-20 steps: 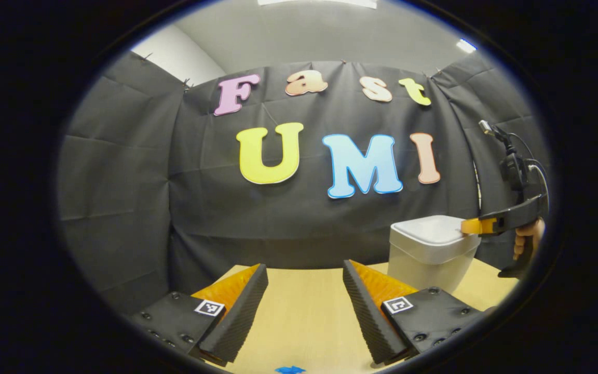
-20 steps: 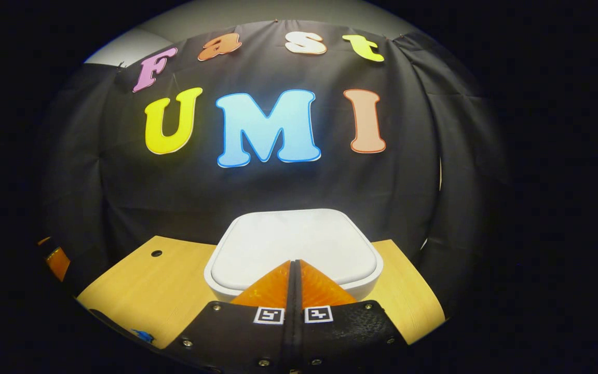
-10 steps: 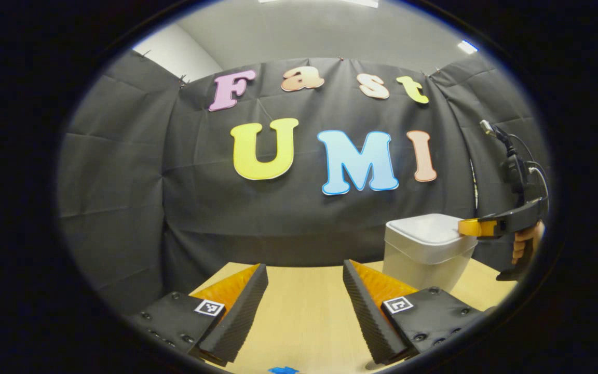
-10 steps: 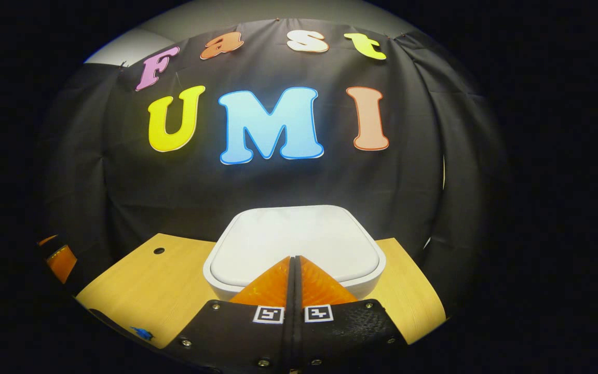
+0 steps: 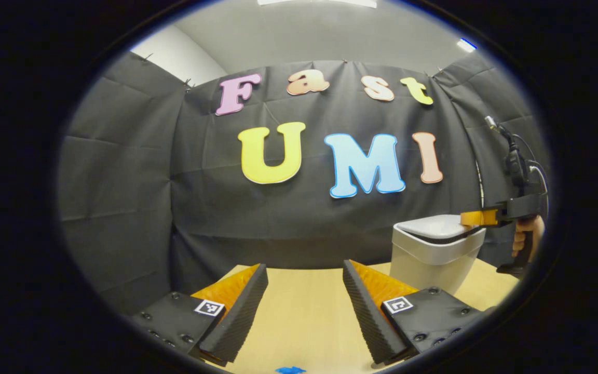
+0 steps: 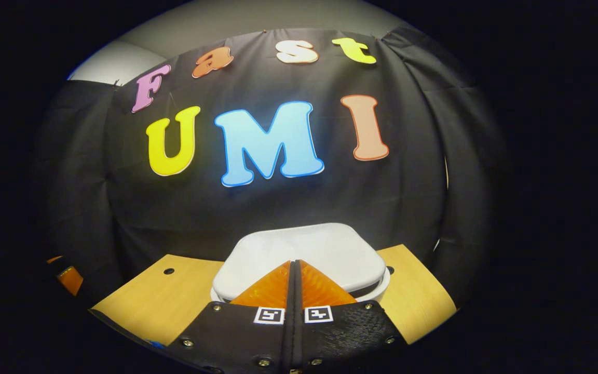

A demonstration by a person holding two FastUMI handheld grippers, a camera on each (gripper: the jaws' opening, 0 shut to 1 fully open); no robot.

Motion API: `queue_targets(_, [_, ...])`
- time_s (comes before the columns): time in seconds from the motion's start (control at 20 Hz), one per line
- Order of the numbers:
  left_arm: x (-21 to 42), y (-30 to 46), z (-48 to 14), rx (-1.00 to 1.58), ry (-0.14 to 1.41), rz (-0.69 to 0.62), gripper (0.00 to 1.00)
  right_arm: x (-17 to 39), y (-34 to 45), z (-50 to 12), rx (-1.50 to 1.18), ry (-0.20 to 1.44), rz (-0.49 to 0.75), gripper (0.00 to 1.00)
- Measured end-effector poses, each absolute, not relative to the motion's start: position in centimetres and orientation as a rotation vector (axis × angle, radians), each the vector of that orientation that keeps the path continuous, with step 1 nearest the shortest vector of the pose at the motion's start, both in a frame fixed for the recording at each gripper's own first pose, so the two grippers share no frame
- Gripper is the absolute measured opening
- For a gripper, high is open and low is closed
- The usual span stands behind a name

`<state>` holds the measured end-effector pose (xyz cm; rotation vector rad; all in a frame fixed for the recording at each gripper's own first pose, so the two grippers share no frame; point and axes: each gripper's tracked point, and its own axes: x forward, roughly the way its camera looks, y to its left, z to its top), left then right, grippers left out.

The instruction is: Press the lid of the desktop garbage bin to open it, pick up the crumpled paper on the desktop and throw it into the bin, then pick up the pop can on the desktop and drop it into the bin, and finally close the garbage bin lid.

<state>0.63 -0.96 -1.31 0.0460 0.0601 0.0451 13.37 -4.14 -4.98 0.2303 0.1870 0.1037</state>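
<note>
The white desktop bin (image 5: 431, 262) stands on the wooden table at the right of the left gripper view. Its lid (image 5: 434, 227) is lifted a little, with a dark gap under its front edge. My right gripper (image 5: 469, 218), held by a hand (image 5: 525, 236), is level with the lid's near edge. In the right gripper view the right gripper (image 6: 294, 263) is shut with nothing in it, its tips just over the front of the lid (image 6: 309, 246). My left gripper (image 5: 304, 266) stands open and empty over the table, left of the bin.
The wooden table (image 5: 304, 317) runs back to the black cloth wall. A blue tape mark (image 5: 289, 370) lies near its front edge. A small round hole (image 6: 168, 271) sits in the tabletop left of the bin. The left gripper (image 6: 66, 276) shows at the far left.
The bin lid has sprung up from flush to slightly lifted. The right gripper has risen and tilted up with it, still shut. The left gripper has barely moved.
</note>
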Motion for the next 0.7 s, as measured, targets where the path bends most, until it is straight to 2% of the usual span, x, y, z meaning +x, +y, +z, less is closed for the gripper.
queue_targets(0.05, [0.5, -0.6, -1.4, 0.044, 0.058, 0.052, 1.00, 13.4, -4.2, -4.0, 0.215, 0.158, 0.097, 0.00])
queue_targets(0.1, [0.4, -0.4, -1.3, 0.043, 0.057, 0.060, 1.00, 13.6, -4.2, -2.9, 0.200, 0.130, 0.093, 0.00])
queue_targets(0.15, [0.2, -0.1, -1.4, 0.042, 0.057, 0.066, 0.95, 13.8, -4.2, -2.1, 0.187, 0.106, 0.089, 0.00])
queue_targets(0.25, [0.1, 0.1, -1.3, 0.037, 0.056, 0.073, 0.95, 14.0, -4.1, -0.7, 0.177, 0.070, 0.088, 0.00])
queue_targets(0.3, [0.0, 0.2, -1.3, 0.036, 0.058, 0.077, 1.00, 13.9, -3.9, 0.0, 0.179, 0.054, 0.093, 0.00])
queue_targets(0.35, [-0.1, 0.3, -1.3, 0.035, 0.058, 0.080, 0.95, 13.8, -3.8, 0.5, 0.180, 0.037, 0.095, 0.00])
queue_targets(0.65, [-0.7, 0.7, -1.7, 0.021, 0.062, 0.091, 0.95, 12.6, -3.4, 1.6, 0.148, 0.004, 0.104, 0.00])
queue_targets(0.7, [-0.8, 0.8, -1.9, 0.019, 0.063, 0.092, 1.00, 12.3, -3.4, 1.7, 0.138, 0.000, 0.102, 0.00])
